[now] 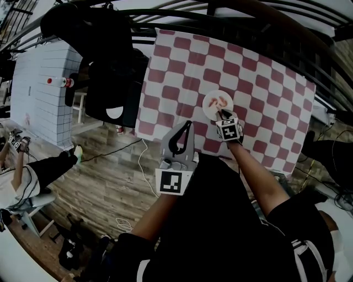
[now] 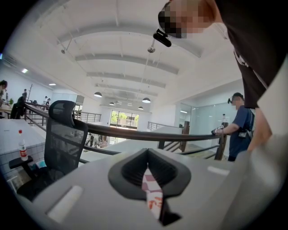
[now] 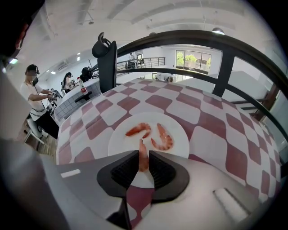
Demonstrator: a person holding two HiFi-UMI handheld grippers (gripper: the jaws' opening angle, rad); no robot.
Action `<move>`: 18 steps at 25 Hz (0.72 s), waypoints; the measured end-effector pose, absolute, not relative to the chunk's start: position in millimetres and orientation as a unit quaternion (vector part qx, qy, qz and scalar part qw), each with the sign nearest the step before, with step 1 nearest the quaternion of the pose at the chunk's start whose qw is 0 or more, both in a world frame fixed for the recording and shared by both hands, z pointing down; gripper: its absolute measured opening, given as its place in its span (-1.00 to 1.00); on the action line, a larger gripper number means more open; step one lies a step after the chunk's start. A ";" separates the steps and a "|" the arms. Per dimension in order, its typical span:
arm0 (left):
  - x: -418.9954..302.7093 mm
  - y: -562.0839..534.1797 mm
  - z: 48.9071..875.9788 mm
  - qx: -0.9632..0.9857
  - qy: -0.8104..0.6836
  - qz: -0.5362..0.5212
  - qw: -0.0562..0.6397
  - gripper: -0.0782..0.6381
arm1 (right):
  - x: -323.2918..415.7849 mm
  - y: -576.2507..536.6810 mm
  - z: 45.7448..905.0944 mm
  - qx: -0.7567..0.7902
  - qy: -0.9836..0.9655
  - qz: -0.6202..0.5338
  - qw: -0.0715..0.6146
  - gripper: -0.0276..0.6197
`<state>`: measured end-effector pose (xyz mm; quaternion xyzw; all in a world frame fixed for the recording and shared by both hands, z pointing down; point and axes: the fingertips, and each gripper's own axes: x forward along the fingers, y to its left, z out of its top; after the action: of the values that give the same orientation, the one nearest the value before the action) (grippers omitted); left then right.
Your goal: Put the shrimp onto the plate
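Note:
A white plate (image 1: 217,104) sits on the red-and-white checked tablecloth (image 1: 248,82). In the right gripper view the plate (image 3: 182,132) carries two pink shrimp, one on the left (image 3: 138,129) and one curled to the right (image 3: 164,138). My right gripper (image 3: 143,162) is over the plate's near edge, shut on a third shrimp (image 3: 143,156) that stands upright between the pads. In the head view the right gripper (image 1: 223,114) touches the plate's near side. My left gripper (image 1: 186,129) is raised near the table's front edge, shut, with nothing held (image 2: 147,157).
A black office chair (image 1: 110,82) stands at the table's left end. A white gridded table (image 1: 38,88) with a red-capped bottle (image 1: 58,82) is further left. A dark railing (image 1: 231,16) curves behind the table. A white cable (image 1: 140,165) lies on the wooden floor.

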<state>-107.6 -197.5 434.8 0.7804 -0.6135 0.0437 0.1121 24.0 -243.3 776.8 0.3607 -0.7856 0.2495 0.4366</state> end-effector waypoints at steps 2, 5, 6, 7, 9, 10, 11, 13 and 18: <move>-108.0 -196.1 433.9 0.779 -0.615 0.042 0.112 -0.76 | 24.9 -242.1 774.8 0.362 -0.782 0.253 0.439 -0.70; -107.8 -192.9 434.3 0.776 -0.618 0.041 0.114 -0.76 | 26.4 -243.0 773.2 0.362 -0.783 0.252 0.439 -0.70; -108.0 -191.4 435.1 0.775 -0.620 0.042 0.115 -0.76 | 26.5 -243.1 772.8 0.362 -0.784 0.253 0.437 -0.69; -108.2 -190.0 436.1 0.774 -0.620 0.042 0.116 -0.76 | 26.3 -243.0 772.3 0.363 -0.785 0.253 0.434 -0.68; -108.0 -187.6 437.1 0.774 -0.621 0.041 0.118 -0.76 | 25.7 -242.2 770.0 0.364 -0.787 0.254 0.428 -0.64; -107.4 -186.3 437.0 0.774 -0.620 0.041 0.118 -0.76 | 25.5 -241.6 767.9 0.365 -0.788 0.255 0.425 -0.62; -106.6 -185.0 436.5 0.775 -0.619 0.039 0.118 -0.76 | 25.4 -241.0 764.8 0.366 -0.790 0.253 0.422 -0.62; -104.4 -182.4 435.3 0.777 -0.617 0.036 0.117 -0.76 | 24.8 -240.1 755.8 0.367 -0.796 0.248 0.413 -0.62; -97.1 -179.9 433.4 0.786 -0.606 0.034 0.117 -0.76 | 28.6 -237.8 718.0 0.380 -0.813 0.238 0.372 -0.66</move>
<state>-97.1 -179.9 433.4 0.7857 -0.6064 0.0338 0.1173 28.6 -237.8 718.0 0.3801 -0.8129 0.2380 0.3716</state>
